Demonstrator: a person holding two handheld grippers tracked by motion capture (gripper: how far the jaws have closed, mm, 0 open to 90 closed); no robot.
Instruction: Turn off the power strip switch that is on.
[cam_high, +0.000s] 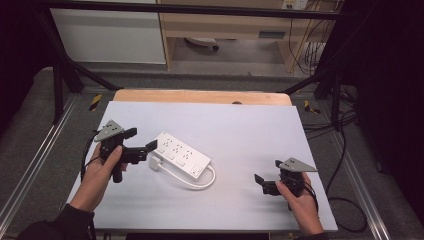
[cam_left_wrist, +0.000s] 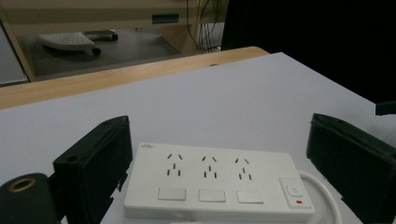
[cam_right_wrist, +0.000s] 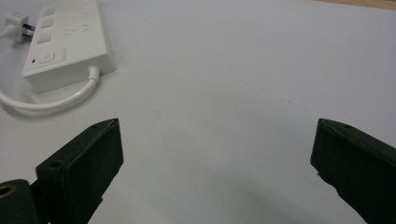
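Observation:
A white power strip (cam_high: 182, 156) with three outlets lies flat left of the middle of the white table sheet (cam_high: 245, 130). Its white cable (cam_high: 197, 183) loops round to the plug (cam_high: 155, 164), which lies on the sheet beside the strip's near side. My left gripper (cam_high: 141, 139) is open just left of the strip, its jaws pointing at it. In the left gripper view the strip (cam_left_wrist: 215, 182) lies between and just beyond the wide jaws. My right gripper (cam_high: 268, 171) is open at the front right, empty, well away from the strip (cam_right_wrist: 70, 42).
A wooden table edge (cam_high: 200, 96) shows behind the sheet. Black frame posts (cam_high: 60, 85) stand at both back corners. Loose cables (cam_high: 345, 200) lie on the floor to the right. A cabinet (cam_high: 225, 30) stands at the back.

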